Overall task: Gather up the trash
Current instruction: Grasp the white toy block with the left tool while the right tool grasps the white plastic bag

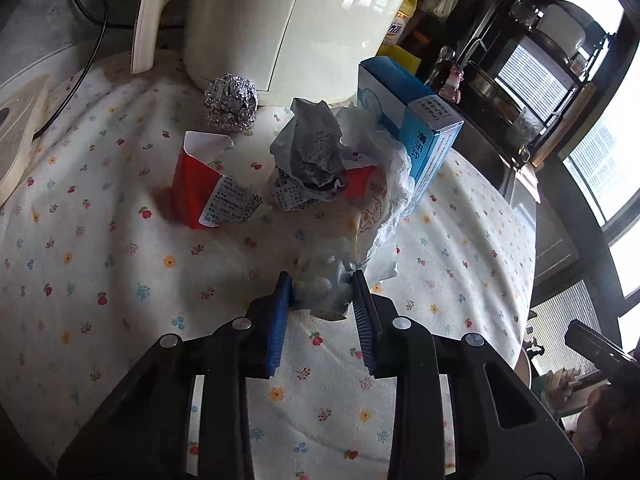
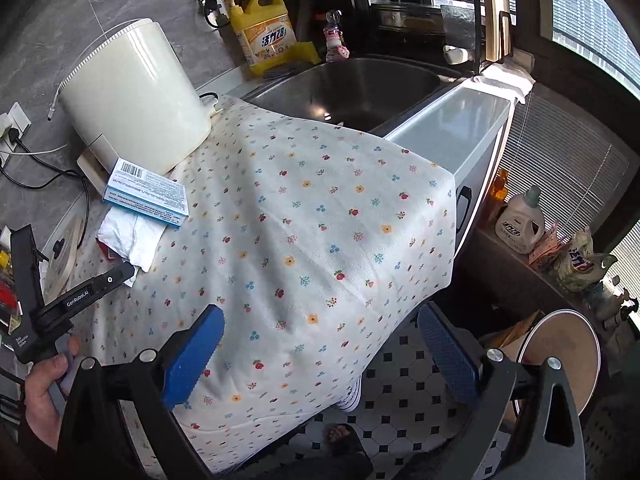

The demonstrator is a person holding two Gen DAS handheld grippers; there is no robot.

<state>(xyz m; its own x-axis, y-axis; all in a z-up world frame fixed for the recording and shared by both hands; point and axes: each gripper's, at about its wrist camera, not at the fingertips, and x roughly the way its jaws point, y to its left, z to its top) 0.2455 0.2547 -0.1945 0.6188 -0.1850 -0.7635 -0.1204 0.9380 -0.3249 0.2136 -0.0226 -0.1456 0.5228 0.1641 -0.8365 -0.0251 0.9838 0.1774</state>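
In the left wrist view my left gripper (image 1: 320, 284) is shut on the knotted end of a white plastic bag (image 1: 384, 188) lying on the flowered tablecloth (image 1: 120, 264). Behind it lie a crumpled newspaper ball (image 1: 308, 156), a red carton (image 1: 204, 192), a foil ball (image 1: 231, 103) and a blue box (image 1: 416, 120). In the right wrist view my right gripper (image 2: 320, 352) is open and empty above the cloth's front right corner. The left gripper (image 2: 80, 292), white bag (image 2: 128, 240) and blue box (image 2: 148, 192) show at the left.
A large cream appliance (image 2: 132, 104) stands at the back of the table. A steel sink (image 2: 352, 88) with a yellow detergent bottle (image 2: 266, 36) lies behind. A round bin (image 2: 560, 360) stands on the tiled floor at right. Cables (image 1: 92, 40) run along the back left.
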